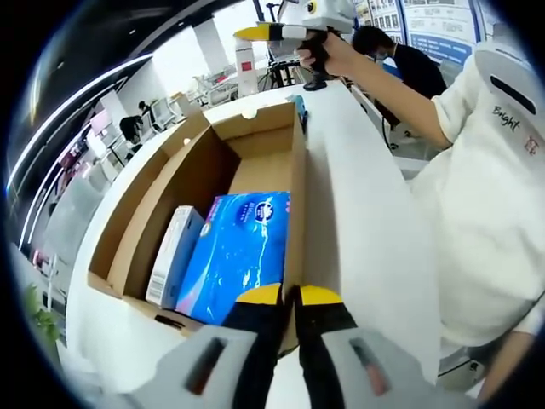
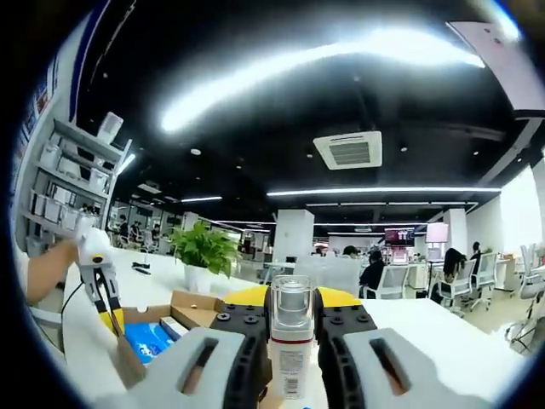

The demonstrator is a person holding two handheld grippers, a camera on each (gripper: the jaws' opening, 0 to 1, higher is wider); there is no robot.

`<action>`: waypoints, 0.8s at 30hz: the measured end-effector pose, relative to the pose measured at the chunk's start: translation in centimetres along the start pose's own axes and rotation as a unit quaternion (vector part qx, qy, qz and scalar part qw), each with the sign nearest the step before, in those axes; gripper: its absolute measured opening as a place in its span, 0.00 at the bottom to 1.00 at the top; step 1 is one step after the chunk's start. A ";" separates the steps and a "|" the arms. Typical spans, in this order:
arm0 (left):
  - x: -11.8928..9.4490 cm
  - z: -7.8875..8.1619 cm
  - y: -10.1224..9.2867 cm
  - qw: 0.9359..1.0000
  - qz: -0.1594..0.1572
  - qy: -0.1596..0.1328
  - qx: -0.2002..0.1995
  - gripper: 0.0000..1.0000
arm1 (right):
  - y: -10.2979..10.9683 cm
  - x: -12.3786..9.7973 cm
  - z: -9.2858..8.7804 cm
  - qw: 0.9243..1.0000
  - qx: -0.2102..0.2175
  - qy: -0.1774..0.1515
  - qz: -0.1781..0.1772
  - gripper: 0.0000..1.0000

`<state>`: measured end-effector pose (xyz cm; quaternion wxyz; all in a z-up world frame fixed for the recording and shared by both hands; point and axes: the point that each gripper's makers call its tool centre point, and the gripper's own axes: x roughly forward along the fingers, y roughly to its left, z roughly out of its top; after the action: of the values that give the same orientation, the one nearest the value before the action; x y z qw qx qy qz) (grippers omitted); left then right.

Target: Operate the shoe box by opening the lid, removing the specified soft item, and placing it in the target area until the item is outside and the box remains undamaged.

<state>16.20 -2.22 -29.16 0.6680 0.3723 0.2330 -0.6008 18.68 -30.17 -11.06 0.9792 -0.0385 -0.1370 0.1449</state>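
An open cardboard shoe box (image 1: 255,145) lies on a white table (image 1: 366,221), its flaps folded out. Inside lie a blue soft tissue pack (image 1: 238,251) and a white carton (image 1: 174,251). My left gripper (image 1: 290,294) rises from the bottom with its yellow-tipped jaws closed on the box's right wall. A hand holds my right gripper (image 1: 255,32) high above the box's far end. In the right gripper view, the right gripper (image 2: 289,300) is shut on a white bottle (image 2: 289,354) with a clear cap. The box (image 2: 183,308), the blue pack (image 2: 149,338) and the left gripper (image 2: 109,317) sit at lower left.
A person in a white shirt (image 1: 485,196) stands at the table's right side. A potted plant (image 2: 204,251) stands on the table behind the box. Office desks, chairs, shelves (image 2: 72,183) and other people fill the background.
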 end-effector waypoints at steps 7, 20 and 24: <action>0.1 0.0 -0.1 1.000 0.001 0.015 0.008 0.05 | -2.8 -1.9 1.8 0.999 -0.026 -0.005 -0.037 0.18; 0.1 0.0 0.0 1.000 -0.007 0.009 -0.004 0.05 | -8.7 -6.2 5.9 0.994 -0.076 -0.002 -0.076 0.18; 0.1 0.0 0.0 1.000 -0.005 0.009 -0.006 0.05 | -10.0 -7.4 5.0 0.994 -0.062 -0.001 -0.090 0.18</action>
<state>16.21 -2.26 -29.26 0.6649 0.3726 0.2448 -0.5993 13.20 -41.70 -6.97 0.9838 -0.0864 -0.1496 0.0480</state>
